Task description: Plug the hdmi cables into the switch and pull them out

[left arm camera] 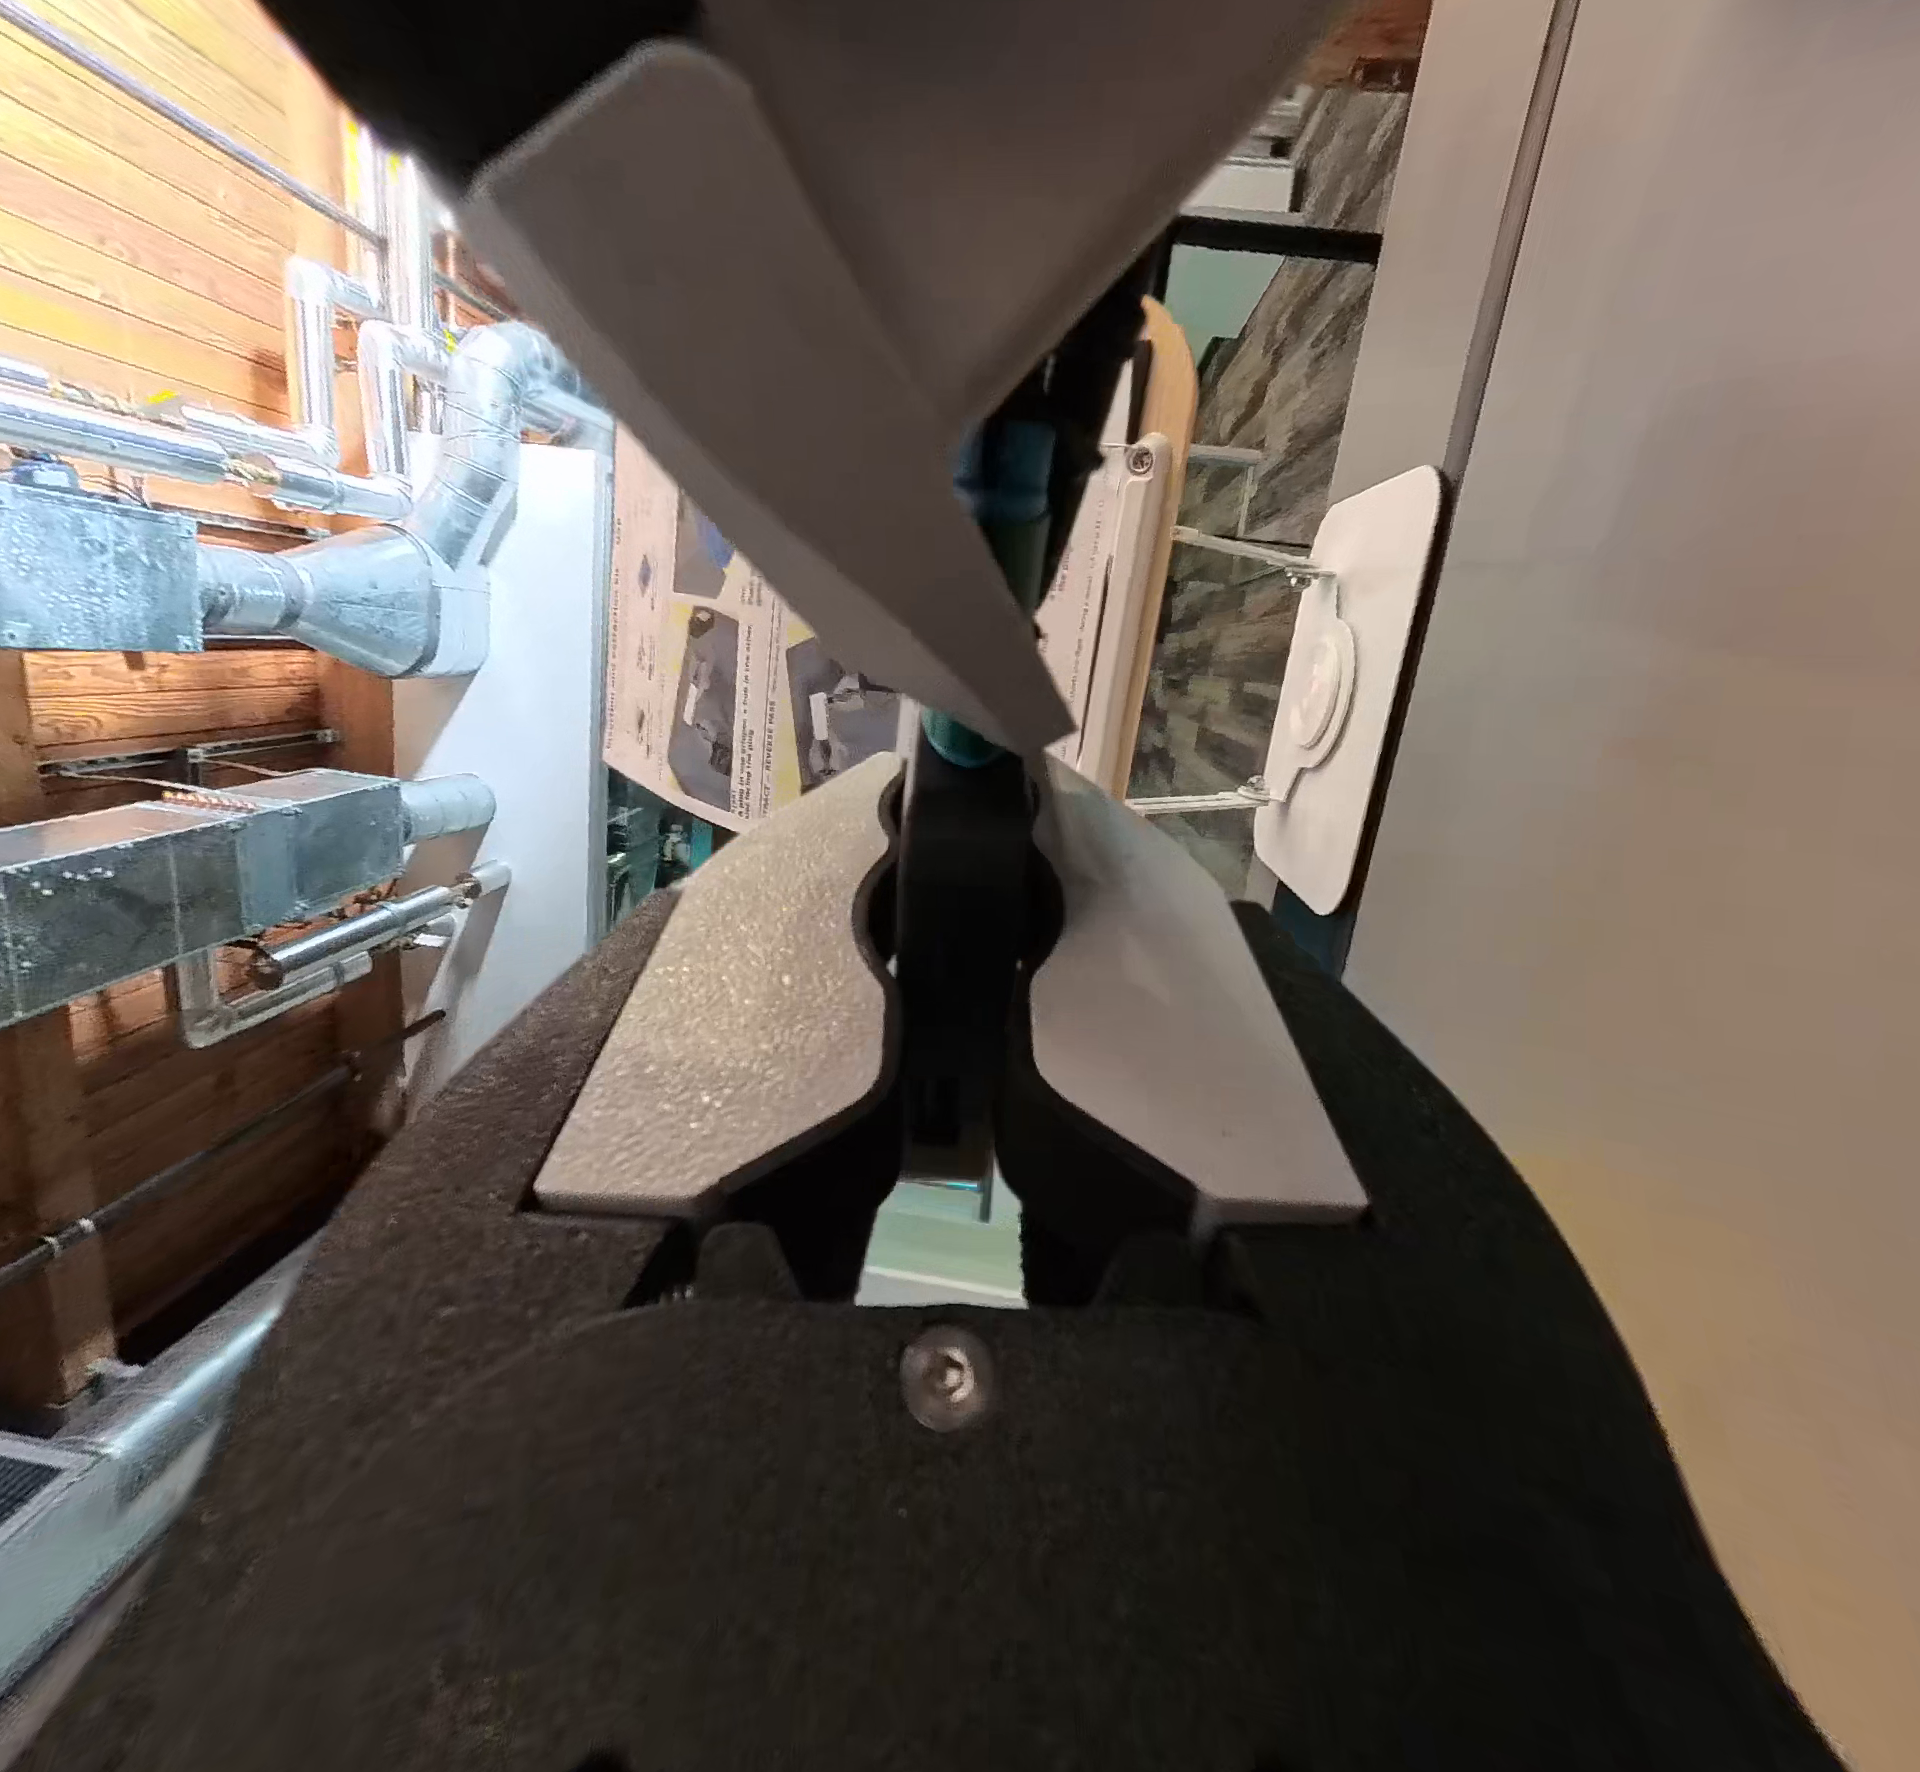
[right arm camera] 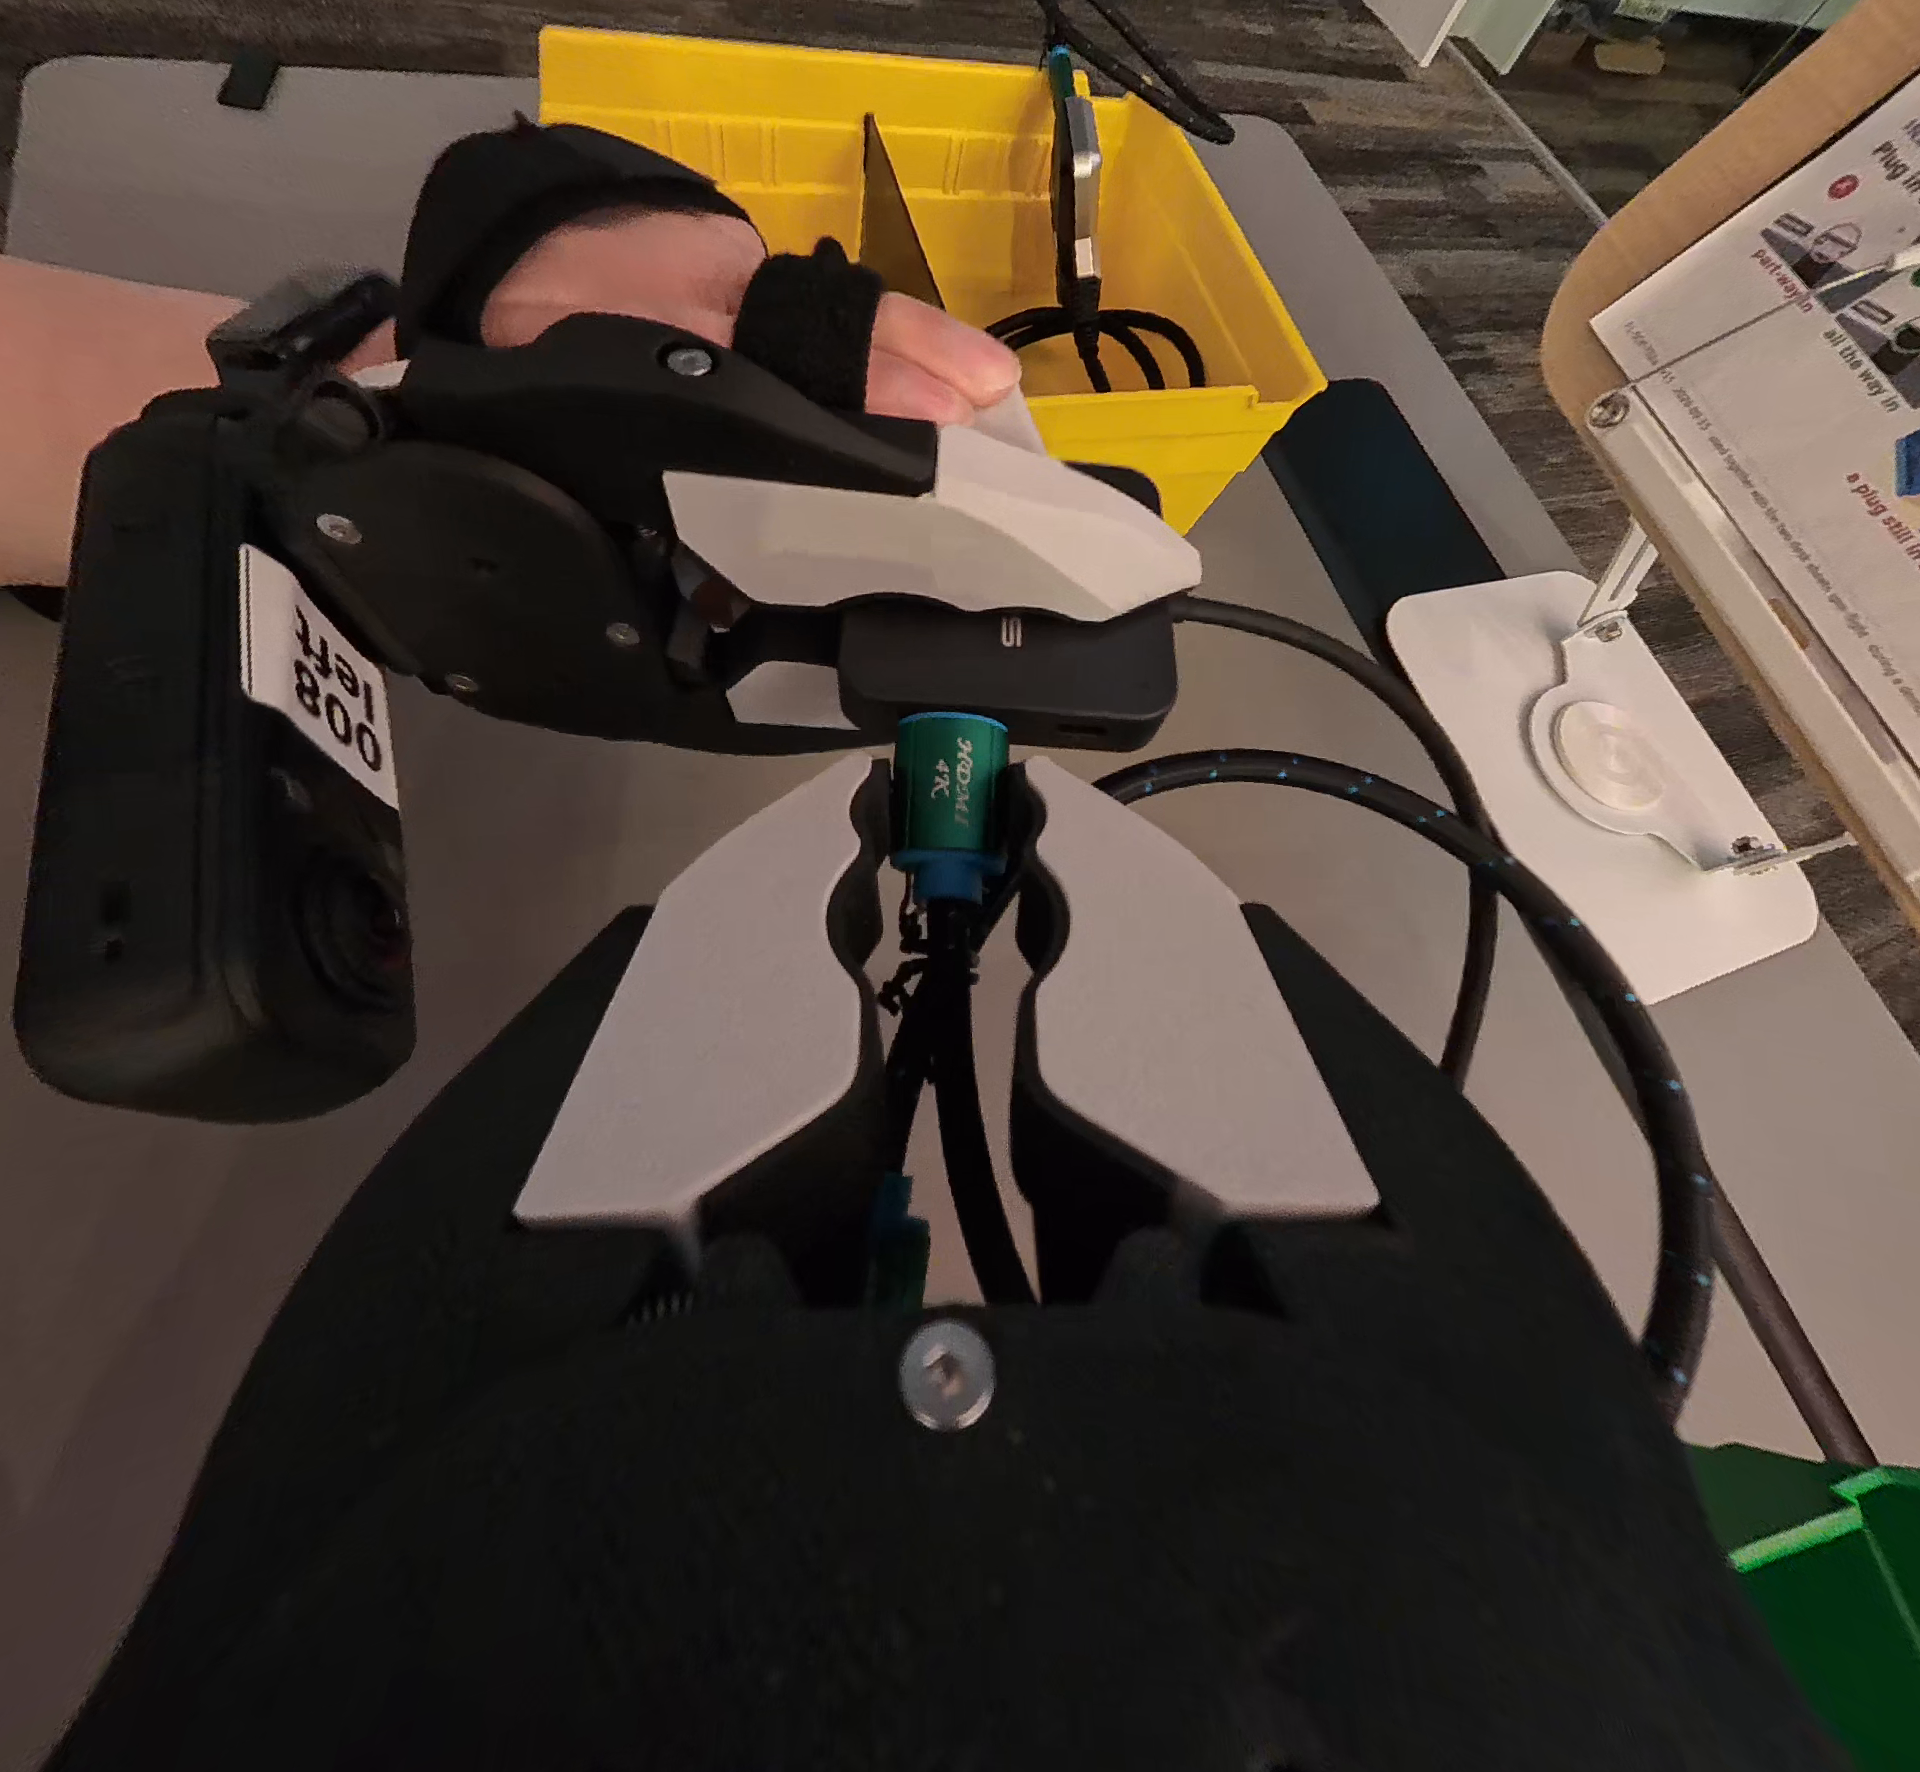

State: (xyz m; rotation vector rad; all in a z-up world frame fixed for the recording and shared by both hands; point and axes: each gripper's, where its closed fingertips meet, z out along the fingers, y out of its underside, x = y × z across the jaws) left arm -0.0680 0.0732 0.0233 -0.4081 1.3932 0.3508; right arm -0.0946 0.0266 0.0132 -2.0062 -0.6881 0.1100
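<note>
Pinching the green metal HDMI plug (right arm camera: 948,797) between the pale grey fingertips of my right claw (right arm camera: 948,823), I hold it with its nose at the near edge of the flat black rectangular switch box (right arm camera: 1023,673); whether it is fully seated I cannot tell; its black braided cable (right arm camera: 1558,943) with blue flecks runs back between my fingers and loops out to the right over the grey tabletop (right arm camera: 520,849). My left claw (right arm camera: 997,621) is pressed together on that switch box from the left, gripping it flat above the table, my gloved hand (right arm camera: 644,288) on its handle; in the left wrist view the same claw (left arm camera: 961,901) pinches the dark slab edge-on, the green plug (left arm camera: 956,746) just visible beyond the tips. Behind stands a yellow plastic bin (right arm camera: 1164,288) holding another coiled black cable (right arm camera: 1101,351); a white base plate (right arm camera: 1600,766) lies to the right.
</note>
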